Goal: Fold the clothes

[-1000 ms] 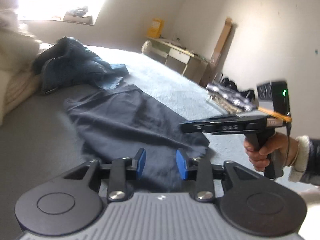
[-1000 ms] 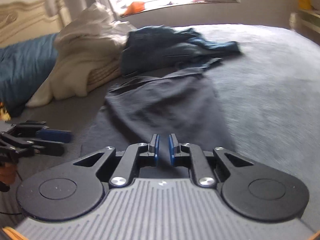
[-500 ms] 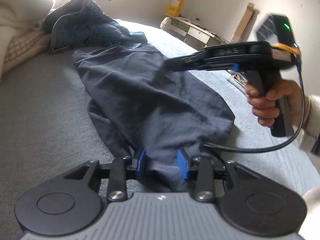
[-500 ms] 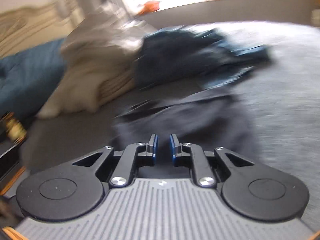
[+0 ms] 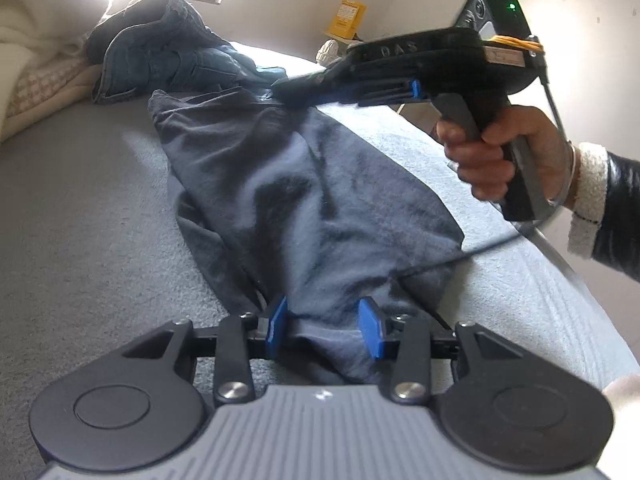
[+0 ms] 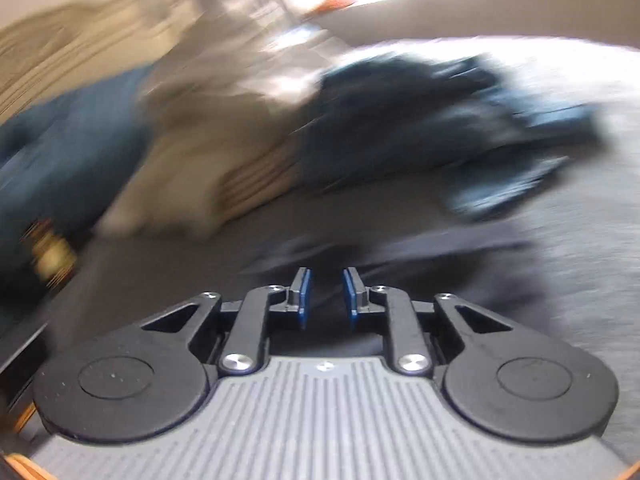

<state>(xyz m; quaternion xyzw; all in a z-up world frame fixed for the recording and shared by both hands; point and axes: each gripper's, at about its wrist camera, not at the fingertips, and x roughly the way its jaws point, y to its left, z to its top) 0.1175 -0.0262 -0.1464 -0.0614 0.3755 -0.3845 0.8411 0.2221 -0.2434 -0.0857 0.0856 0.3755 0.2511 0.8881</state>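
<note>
A dark navy garment [image 5: 304, 200] lies stretched out on the grey bed cover [image 5: 80, 208], running from the lower centre of the left wrist view up toward the upper left. The left gripper [image 5: 324, 328] sits at the bottom centre of that view with its blue pads [image 5: 276, 328] standing wide apart, and the near end of the garment lies between them; the pads do not press the cloth. The right gripper [image 5: 288, 90] comes in from the upper right of the same view, held by the right hand [image 5: 496, 152], and its tip is over the far part of the garment, near a heap of blue jeans [image 5: 160, 48]. In the right wrist view, which is strongly blurred, the right gripper [image 6: 325, 296] shows a narrow gap between its pads with nothing caught in it, and dark cloth [image 6: 400, 264] lies just ahead of them. A cream blanket [image 5: 36, 76] lies at the left edge of the left wrist view, beside the jeans.
</note>
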